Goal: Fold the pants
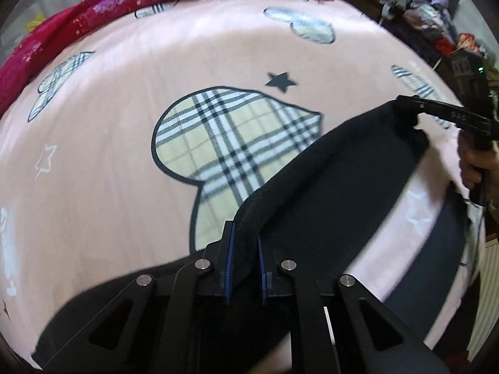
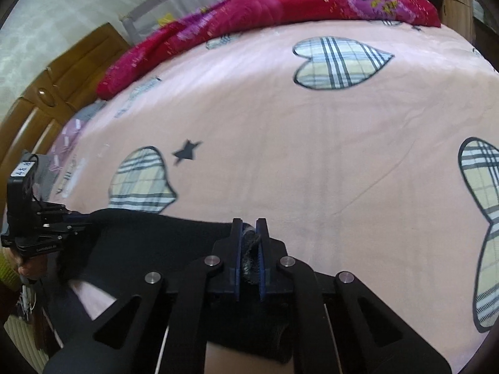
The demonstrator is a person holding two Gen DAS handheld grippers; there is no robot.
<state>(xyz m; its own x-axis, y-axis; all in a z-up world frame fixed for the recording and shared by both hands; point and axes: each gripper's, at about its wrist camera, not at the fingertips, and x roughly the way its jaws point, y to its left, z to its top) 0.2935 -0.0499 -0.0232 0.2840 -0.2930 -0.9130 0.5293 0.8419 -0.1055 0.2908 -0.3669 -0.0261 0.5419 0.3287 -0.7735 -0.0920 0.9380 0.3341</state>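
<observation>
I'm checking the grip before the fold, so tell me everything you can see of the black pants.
The black pants look like a soft, fine-ribbed knit. One edge is stretched as a band between the two tongs above the pink bedsheet: the left tongs and the right tongs are each shut on it, cloth bunched between the blue pads. The rest hangs toward the person, partly out of view.

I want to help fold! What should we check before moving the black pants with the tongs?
1. Left tongs pinching the black pants: ok.
2. Right tongs pinching the pants' edge: ok.
3. Edge between both tongs pulled straight: ok, it runs without sagging.
4. Pink sheet ahead free for laying pants down: ok.
5. Red blanket out of the way: ok, it lies at the far side.
6. Pant legs lined up: cannot tell, hidden below.
</observation>
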